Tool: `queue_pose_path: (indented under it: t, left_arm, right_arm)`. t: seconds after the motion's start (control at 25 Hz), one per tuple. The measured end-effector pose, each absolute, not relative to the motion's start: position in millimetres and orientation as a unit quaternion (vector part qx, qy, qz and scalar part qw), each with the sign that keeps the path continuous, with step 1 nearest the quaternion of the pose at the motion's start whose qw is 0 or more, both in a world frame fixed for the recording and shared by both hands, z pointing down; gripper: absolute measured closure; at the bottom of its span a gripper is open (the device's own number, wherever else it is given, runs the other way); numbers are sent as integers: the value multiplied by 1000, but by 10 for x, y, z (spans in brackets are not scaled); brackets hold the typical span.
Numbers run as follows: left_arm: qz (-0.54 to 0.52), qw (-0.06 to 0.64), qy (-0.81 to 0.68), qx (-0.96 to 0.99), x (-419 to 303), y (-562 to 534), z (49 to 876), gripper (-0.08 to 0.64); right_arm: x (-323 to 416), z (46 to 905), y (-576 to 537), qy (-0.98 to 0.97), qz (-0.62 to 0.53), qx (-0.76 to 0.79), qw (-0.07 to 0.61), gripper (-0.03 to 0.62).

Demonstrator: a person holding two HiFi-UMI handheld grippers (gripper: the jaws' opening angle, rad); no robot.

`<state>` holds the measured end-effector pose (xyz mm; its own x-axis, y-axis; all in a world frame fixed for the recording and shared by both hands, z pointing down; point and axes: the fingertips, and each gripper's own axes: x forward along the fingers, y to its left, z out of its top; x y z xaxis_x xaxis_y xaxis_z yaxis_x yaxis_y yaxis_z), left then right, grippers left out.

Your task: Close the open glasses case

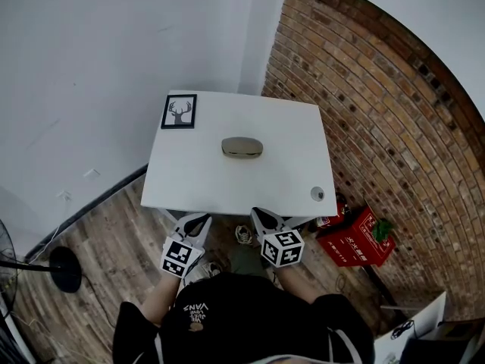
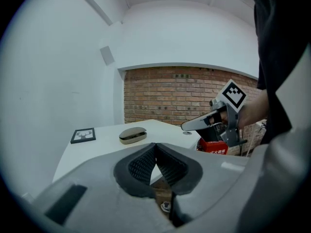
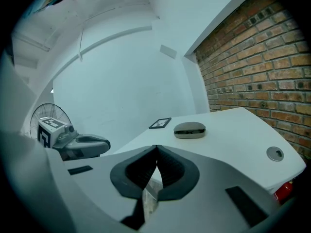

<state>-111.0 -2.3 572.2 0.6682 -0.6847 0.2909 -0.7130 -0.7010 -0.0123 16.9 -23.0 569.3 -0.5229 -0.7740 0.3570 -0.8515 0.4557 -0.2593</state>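
Note:
A grey-brown glasses case [image 1: 242,147] lies in the middle of the white table [image 1: 288,127]. In the left gripper view the glasses case [image 2: 132,135] shows a dark gap between lid and base, so it stands slightly ajar, as it does in the right gripper view [image 3: 189,129]. My left gripper [image 1: 198,220] and right gripper [image 1: 262,217] hover side by side at the table's near edge, well short of the case. Both have their jaws shut with nothing between them: left gripper [image 2: 155,145], right gripper [image 3: 156,147].
A framed deer picture [image 1: 179,111] lies at the table's far left corner. A round grommet [image 1: 317,193] sits near the front right corner. A red box [image 1: 358,237] stands on the floor to the right, by the brick wall [image 1: 394,112]. A fan base [image 1: 61,268] is at left.

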Motion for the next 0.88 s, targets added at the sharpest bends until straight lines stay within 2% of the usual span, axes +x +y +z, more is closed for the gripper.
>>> queue_pose_path:
  t: [0.88]
  left_arm:
    - [141, 52, -371, 916, -1136, 11, 5757, 549]
  right_arm:
    - [35, 5852, -262, -843, 233, 472, 113, 594]
